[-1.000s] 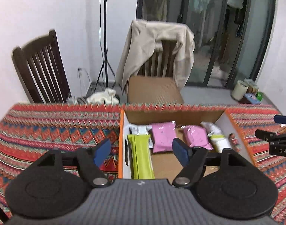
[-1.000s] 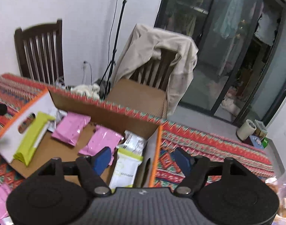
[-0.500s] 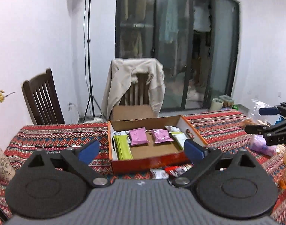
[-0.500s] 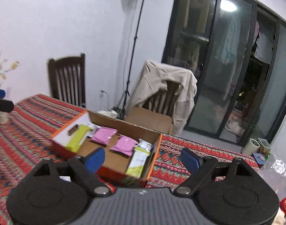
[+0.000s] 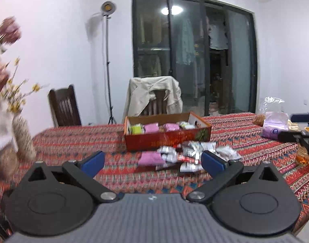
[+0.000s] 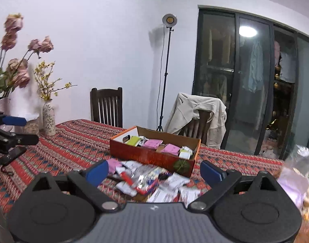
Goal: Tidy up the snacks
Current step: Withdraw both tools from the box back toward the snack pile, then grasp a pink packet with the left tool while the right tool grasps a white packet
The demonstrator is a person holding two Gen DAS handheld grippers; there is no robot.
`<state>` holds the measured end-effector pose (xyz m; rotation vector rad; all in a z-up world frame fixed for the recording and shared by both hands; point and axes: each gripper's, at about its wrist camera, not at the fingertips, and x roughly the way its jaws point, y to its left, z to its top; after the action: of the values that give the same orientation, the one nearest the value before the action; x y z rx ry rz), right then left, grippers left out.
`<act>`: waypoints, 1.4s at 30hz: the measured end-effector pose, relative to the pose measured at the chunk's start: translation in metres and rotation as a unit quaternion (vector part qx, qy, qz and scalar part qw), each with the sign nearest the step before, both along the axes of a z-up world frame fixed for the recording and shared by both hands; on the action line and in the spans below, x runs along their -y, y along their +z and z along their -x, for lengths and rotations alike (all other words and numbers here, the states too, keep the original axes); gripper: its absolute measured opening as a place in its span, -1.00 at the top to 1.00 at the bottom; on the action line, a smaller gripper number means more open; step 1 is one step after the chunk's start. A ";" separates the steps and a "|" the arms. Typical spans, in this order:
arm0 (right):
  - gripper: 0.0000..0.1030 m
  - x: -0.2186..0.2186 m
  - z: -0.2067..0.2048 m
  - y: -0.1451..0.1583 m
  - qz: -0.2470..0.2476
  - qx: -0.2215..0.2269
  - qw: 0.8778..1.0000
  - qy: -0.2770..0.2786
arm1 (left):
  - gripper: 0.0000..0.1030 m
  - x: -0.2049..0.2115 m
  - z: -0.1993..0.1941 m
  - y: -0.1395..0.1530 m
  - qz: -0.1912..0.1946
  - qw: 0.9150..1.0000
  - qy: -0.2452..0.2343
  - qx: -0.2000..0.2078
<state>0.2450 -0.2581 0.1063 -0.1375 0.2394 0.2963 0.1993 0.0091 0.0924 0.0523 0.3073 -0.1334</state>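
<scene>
An open red cardboard box (image 5: pixel 166 140) (image 6: pixel 146 155) stands mid-table, holding a green packet (image 5: pixel 136 129), pink packets (image 5: pixel 151 127) and white ones. A loose pile of snack packets (image 5: pixel 187 156) (image 6: pixel 152 180) lies on the patterned cloth just in front of it, with one pink packet (image 5: pixel 150 159) at its left. My left gripper (image 5: pixel 152 161) hovers short of the pile, its jaws opening wide with nothing between them. My right gripper (image 6: pixel 154 171) hangs over the near side of the pile, its jaws also opening and empty.
Flower vases (image 6: pixel 48 119) (image 5: pixel 22 139) and a dark phone (image 6: pixel 11 155) sit at the table's left. A purple tissue pack (image 5: pixel 275 124), a clear bag and an amber bottle (image 5: pixel 302 156) are at the right. Behind the table stand a dark chair (image 5: pixel 64 106) and a jacket-draped chair (image 5: pixel 154 99).
Both grippers have drawn back from over the box toward the near side of the table, and their jaws have widened. The loose pile in front of the box has come into view.
</scene>
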 end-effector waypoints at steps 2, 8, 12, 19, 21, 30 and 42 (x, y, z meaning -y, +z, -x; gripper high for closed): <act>-0.94 -0.001 0.018 -0.020 -0.004 -0.002 1.000 -0.012 | -1.00 0.001 0.010 -0.016 0.009 1.000 0.010 -0.016; -0.94 -0.004 0.041 -0.080 -0.015 -0.068 0.997 -0.014 | -1.00 -0.003 0.014 -0.053 0.012 0.996 0.007 -0.084; -0.94 -0.009 0.041 -0.102 0.011 -0.091 0.995 -0.029 | -1.00 -0.007 0.011 -0.063 0.012 0.995 0.015 -0.098; -0.94 -0.008 0.029 -0.112 0.003 -0.105 0.994 -0.037 | -1.00 -0.007 -0.009 -0.067 0.019 0.993 0.026 -0.111; -0.94 -0.006 0.023 -0.114 -0.001 -0.108 0.993 -0.041 | -1.00 -0.008 -0.016 -0.069 0.020 0.993 0.026 -0.115; -0.94 0.005 -0.025 -0.122 -0.030 -0.118 0.988 -0.090 | -1.00 -0.007 -0.063 -0.082 0.027 0.989 0.031 -0.141; -0.78 0.017 -0.139 -0.123 -0.019 -0.129 0.985 -0.110 | -0.99 0.002 -0.178 -0.078 0.000 0.992 0.025 -0.126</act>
<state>0.3839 -0.2750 -0.0169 -0.0345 0.5021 0.0974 0.3775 0.0066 0.0142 0.0268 0.5600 -0.0910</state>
